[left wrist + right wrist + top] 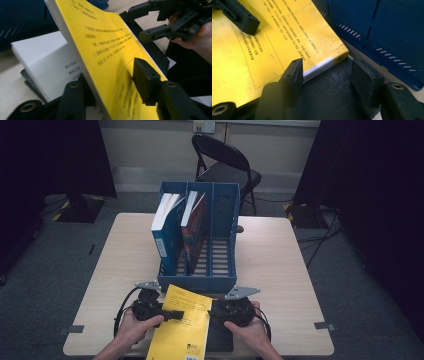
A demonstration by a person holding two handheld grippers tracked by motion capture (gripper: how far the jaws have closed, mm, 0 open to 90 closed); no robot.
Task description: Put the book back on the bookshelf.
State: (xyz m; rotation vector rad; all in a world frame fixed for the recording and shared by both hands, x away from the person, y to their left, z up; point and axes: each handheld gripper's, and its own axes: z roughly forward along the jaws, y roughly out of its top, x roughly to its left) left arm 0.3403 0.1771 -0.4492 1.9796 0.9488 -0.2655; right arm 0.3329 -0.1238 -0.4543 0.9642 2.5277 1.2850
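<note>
A yellow paperback book [182, 327] lies tilted at the table's near edge, in front of the blue file rack [197, 282]. My left gripper [172, 314] is shut on its left side: one pad presses on the yellow cover [107, 50], the other sits under the white page block. My right gripper [214, 312] is at the book's right edge. Its jaws [327, 72] stand open beside the book's spine [322, 65], with only a dark flat book [329, 95] below them. The left gripper's upper jaw rests on the cover [239, 17].
The rack holds a blue book [165, 230] in its left slot and a red one [192, 225] in the middle; the right slot [222, 250] is free. A white book [47, 62] lies under the yellow one. A black folding chair [225, 165] stands behind the table.
</note>
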